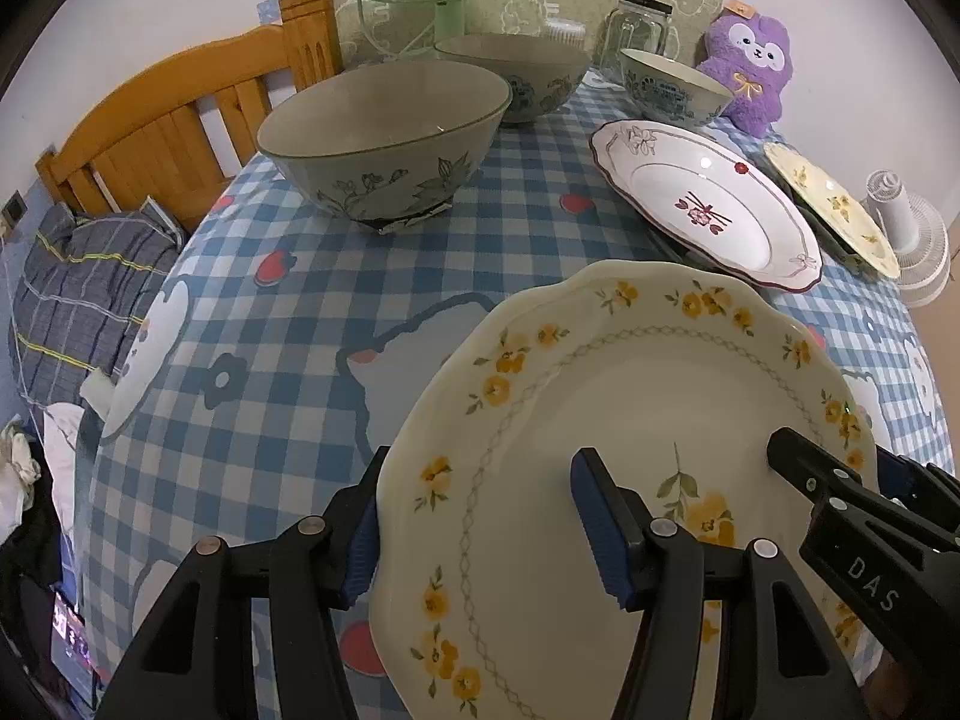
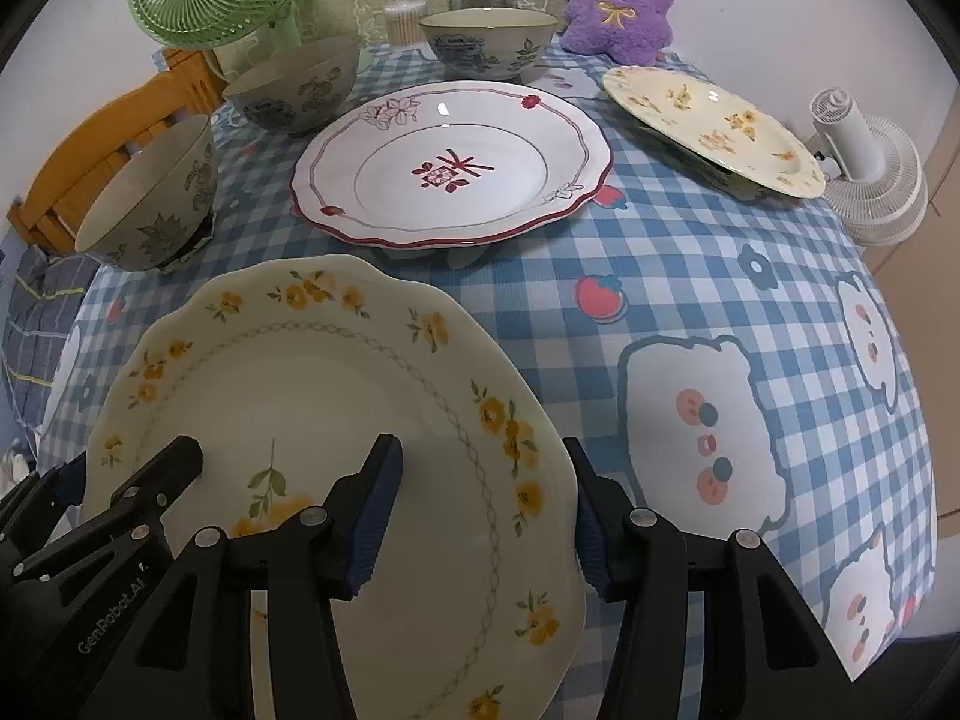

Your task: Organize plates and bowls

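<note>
Cream plate rim sits between both grippers' parted jaws, left and right.

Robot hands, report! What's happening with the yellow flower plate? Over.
Left gripper and right gripper straddle opposite rims of the yellow-flower plate. Pads not clearly clamped. Nothing in the way.

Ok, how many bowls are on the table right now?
3. One large bowl sits nearest the wooden bed frame, a second bowl stands behind it by the green fan, and a smaller bowl sits beside the purple plush toy. None seem hidden.
</note>
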### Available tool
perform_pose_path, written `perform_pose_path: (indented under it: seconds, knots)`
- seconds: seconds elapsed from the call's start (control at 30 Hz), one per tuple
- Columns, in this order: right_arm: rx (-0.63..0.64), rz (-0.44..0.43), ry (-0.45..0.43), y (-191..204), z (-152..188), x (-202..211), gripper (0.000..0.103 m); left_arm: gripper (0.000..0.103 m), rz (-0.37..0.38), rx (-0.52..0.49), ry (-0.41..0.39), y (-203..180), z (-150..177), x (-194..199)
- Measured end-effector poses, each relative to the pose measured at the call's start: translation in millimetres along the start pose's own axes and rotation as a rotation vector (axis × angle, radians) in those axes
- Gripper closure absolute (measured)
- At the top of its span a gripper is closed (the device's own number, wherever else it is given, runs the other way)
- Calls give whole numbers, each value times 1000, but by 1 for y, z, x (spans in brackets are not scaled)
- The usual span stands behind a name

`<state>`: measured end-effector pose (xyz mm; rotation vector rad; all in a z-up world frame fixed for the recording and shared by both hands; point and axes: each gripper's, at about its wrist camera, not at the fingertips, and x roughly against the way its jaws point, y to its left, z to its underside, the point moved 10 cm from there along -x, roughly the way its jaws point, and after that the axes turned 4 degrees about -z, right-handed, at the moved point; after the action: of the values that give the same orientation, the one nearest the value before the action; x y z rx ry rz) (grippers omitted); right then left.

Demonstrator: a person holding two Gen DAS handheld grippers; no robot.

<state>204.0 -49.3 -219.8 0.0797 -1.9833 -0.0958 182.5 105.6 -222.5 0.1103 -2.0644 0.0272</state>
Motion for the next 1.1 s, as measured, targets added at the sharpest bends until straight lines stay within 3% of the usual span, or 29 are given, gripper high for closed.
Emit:
perform_pose_path:
  seconds: [0.6, 1.1]
  knots:
    - [-21, 22, 30, -12, 1, 7, 48, 45, 23, 16, 48, -10, 7, 6]
    - [-46, 61, 12, -81, -9, 33, 48, 45, 52, -20, 53, -81, 6, 23]
